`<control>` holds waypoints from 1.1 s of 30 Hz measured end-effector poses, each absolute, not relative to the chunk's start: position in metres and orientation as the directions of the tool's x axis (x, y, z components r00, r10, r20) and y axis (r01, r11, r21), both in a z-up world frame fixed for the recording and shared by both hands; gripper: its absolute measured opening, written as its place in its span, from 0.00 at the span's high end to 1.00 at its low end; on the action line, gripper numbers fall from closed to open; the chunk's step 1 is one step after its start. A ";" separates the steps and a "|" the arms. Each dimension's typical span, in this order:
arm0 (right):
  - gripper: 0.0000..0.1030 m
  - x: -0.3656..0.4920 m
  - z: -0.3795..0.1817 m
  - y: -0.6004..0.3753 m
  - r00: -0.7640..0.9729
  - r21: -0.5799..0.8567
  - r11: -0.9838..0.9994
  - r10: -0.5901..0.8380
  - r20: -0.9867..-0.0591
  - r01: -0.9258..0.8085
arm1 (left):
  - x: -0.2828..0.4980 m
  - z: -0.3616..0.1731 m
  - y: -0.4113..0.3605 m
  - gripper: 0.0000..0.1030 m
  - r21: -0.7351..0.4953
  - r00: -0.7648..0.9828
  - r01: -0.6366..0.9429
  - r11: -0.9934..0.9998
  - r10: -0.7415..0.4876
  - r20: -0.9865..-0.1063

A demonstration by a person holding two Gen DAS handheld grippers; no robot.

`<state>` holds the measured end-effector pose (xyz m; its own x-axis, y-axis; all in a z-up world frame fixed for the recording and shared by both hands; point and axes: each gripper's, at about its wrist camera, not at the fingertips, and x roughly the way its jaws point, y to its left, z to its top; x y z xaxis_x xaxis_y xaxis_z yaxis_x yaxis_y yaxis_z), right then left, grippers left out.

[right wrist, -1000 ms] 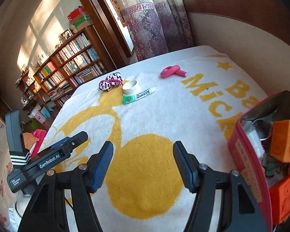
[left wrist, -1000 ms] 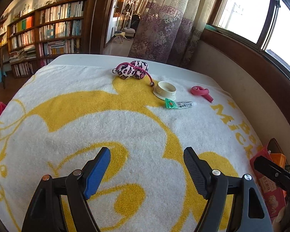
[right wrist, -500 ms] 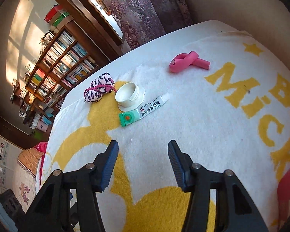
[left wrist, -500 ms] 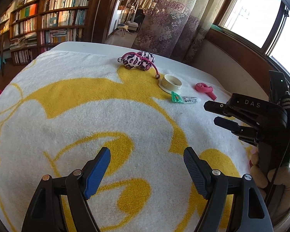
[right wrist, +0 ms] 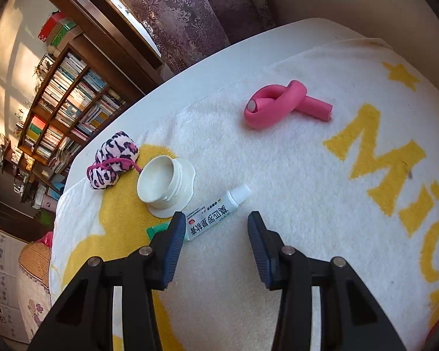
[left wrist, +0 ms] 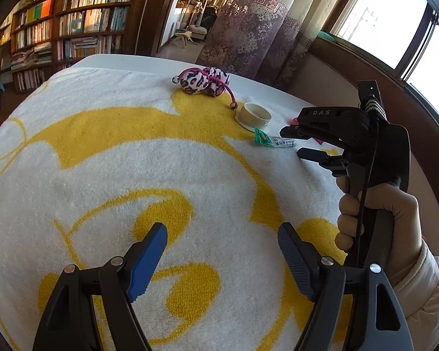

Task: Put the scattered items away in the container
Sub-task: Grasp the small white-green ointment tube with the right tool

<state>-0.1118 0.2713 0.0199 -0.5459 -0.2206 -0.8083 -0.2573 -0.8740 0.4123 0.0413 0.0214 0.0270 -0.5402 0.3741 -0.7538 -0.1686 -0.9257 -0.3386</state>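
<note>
White ointment tube point(right wrist: 216, 216) lies just ahead of the spread-apart right gripper point(right wrist: 215, 247), touching its left finger.

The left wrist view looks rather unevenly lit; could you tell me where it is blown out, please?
Left wrist view: the window panes at upper right are overexposed white, while the yellow-and-white terry towel stays evenly lit. Right wrist view: no blowout, sun patches on the cream wall.

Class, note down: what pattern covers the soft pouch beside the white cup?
Pink-and-white with black leopard-style spots on the pouch; the left wrist view shows it best.
</note>
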 end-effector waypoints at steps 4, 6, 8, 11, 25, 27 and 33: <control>0.53 -0.125 0.020 0.260 -0.552 0.341 -0.907 -0.157 -0.819 -0.248 | 0.041 0.025 0.020 0.23 -0.337 -0.540 -0.158 -0.928 0.367 -0.757; 0.53 -0.129 0.020 0.252 -0.553 0.280 -0.931 -0.109 -0.826 -0.234 | 0.040 0.024 0.020 0.23 -0.333 -0.540 -0.154 -0.930 0.362 -0.760; 0.53 -0.130 0.020 0.242 -0.550 0.193 -0.959 -0.050 -0.834 -0.206 | 0.039 0.022 0.019 0.23 -0.330 -0.538 -0.152 -0.932 0.358 -0.763; 0.58 -0.126 0.018 0.226 -0.550 0.045 -0.988 0.044 -0.834 -0.148 | 0.038 0.021 0.018 0.23 -0.331 -0.538 -0.146 -0.932 0.356 -0.764; 0.77 -0.057 0.028 0.263 -0.547 0.095 -0.984 0.005 -0.837 -0.153 | 0.039 0.018 0.019 0.23 -0.323 -0.545 -0.145 -0.935 0.348 -0.763; 0.77 -0.041 0.030 0.270 -0.548 0.130 -0.979 -0.023 -0.836 -0.156 | 0.038 0.018 0.020 0.23 -0.316 -0.547 -0.147 -0.937 0.343 -0.763; 0.78 0.007 0.045 0.281 -0.590 0.193 -0.971 -0.074 -0.804 -0.141 | 0.036 0.017 0.024 0.23 -0.287 -0.561 -0.156 -0.945 0.324 -0.762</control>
<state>0.0067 0.2810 0.0452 -0.5895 -0.0739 -0.8043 -0.1411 -0.9711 0.1926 0.0356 0.0236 0.0165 -0.5609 0.3238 -0.7620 -0.1561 -0.9452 -0.2867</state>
